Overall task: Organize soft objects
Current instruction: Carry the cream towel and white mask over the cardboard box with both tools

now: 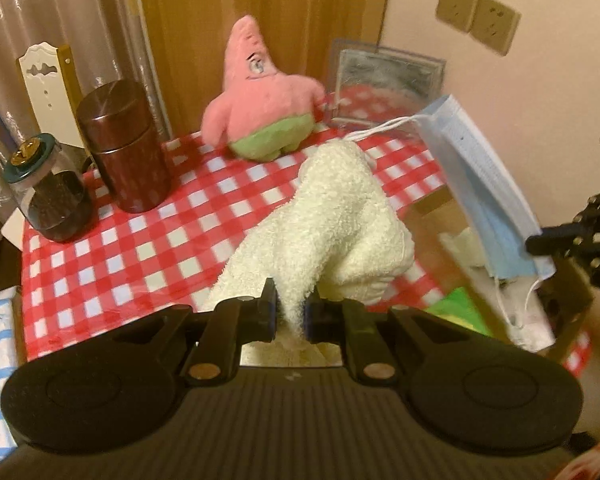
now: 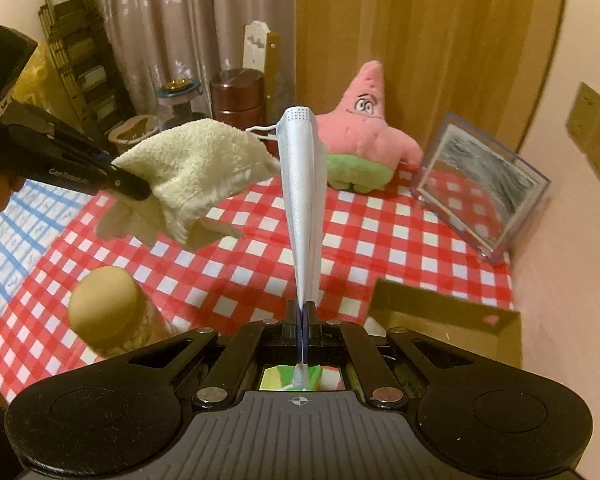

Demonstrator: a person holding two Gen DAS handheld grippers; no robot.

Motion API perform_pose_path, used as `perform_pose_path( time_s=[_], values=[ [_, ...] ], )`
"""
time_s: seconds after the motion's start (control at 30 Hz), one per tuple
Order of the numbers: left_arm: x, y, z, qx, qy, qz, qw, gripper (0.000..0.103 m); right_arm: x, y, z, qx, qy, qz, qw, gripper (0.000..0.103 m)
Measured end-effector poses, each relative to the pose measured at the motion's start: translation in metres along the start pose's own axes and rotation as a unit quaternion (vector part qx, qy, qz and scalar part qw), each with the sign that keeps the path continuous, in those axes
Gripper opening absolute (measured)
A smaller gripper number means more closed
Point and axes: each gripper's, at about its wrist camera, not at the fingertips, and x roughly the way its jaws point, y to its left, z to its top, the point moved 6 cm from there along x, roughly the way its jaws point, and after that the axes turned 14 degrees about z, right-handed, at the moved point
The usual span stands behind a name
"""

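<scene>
Checked cloth desk (image 2: 340,240), wood panel behind. Left gripper (image 1: 291,312) jaws pinch limp white towel (image 1: 332,216) by an edge, hanging clear. Right gripper (image 2: 303,312) jaws clamped on light face mask (image 2: 302,184). Both floppy; edge grips suffice.

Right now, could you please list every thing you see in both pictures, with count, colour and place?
towel: 1, cream, lifted above the table, held by the left jaws
face mask: 1, light blue, hanging in the air, held by the right jaws
plush star toy: 1, pink with green shorts, back of the table
tablecloth: 1, red and white checks, covers the table
brown canister: 1, dark brown, left back
glass jar: 1, clear with dark contents, left edge
clear box: 1, transparent, right back
cardboard box: 1, brown, right front
tan-lidded jar: 1, near front
left gripper: 1, black
right gripper: 1, black
</scene>
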Motion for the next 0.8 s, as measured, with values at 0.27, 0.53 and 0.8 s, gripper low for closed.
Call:
perform_pose_path(
  time_s=[0.27,0.53,0.8],
  values=[
    [-0.039,-0.038,-0.003,-0.022,-0.013,-0.020,0.9995,0.011,-0.048,-0.001,-0.023,0.022,-0.018,-0.012,1.000,0.001],
    [-0.061,-0.077,-0.013,-0.057,-0.015,-0.042,0.9974,0.011,-0.090,-0.014,-0.049,0.053,-0.031,-0.031,0.998,0.001],
    [-0.064,-0.130,-0.023,-0.106,0.002,-0.093,0.9900,0.011,-0.118,-0.041,-0.083,0.099,-0.033,-0.057,0.993,0.001]
  ],
)
